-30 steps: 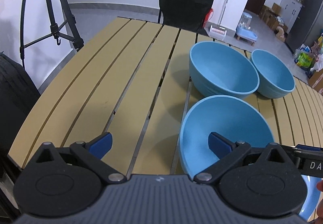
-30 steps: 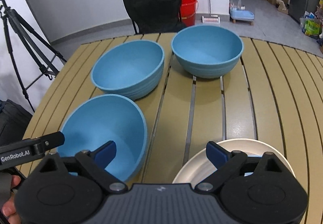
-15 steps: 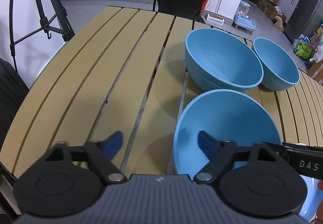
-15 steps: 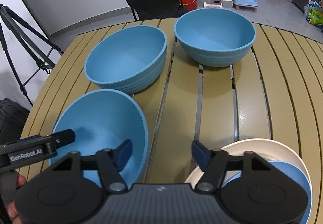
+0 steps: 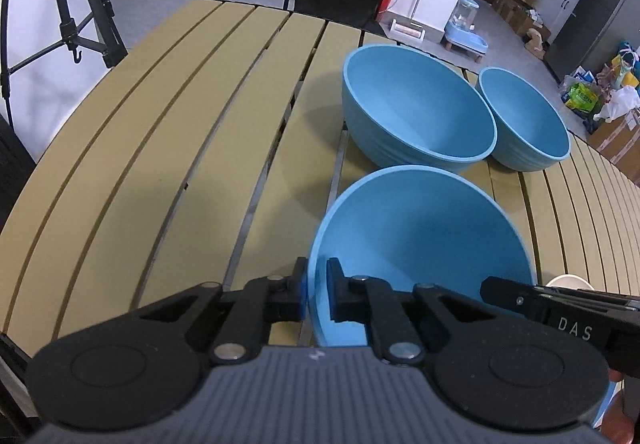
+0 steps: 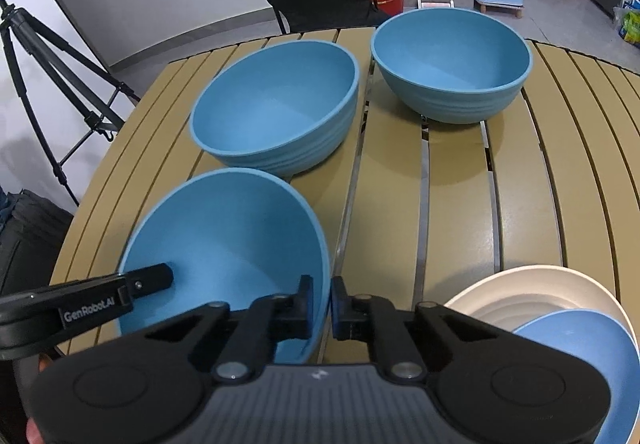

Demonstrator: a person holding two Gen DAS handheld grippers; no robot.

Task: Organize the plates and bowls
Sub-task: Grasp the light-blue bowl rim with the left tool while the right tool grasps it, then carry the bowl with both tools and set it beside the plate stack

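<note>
A: Bowl (image 5: 420,240) in left wrist view?
B: At 5 o'clock on table (image 5: 168,148); left gripper (image 5: 317,294) just closed, clamping its near-left rim.
A: Right wrist view?
B: Same bowl at 7 o'clock; right gripper (image 6: 321,306) just closed, clamping rim w/ pads either side.

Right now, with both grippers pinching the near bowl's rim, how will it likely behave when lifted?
The near bowl looks stiff: its rim keeps its curve where the left gripper and right gripper pinch opposite sides. Thin walls suggest it is light. Its smooth surface may slip or pivot between the small pads.
</note>
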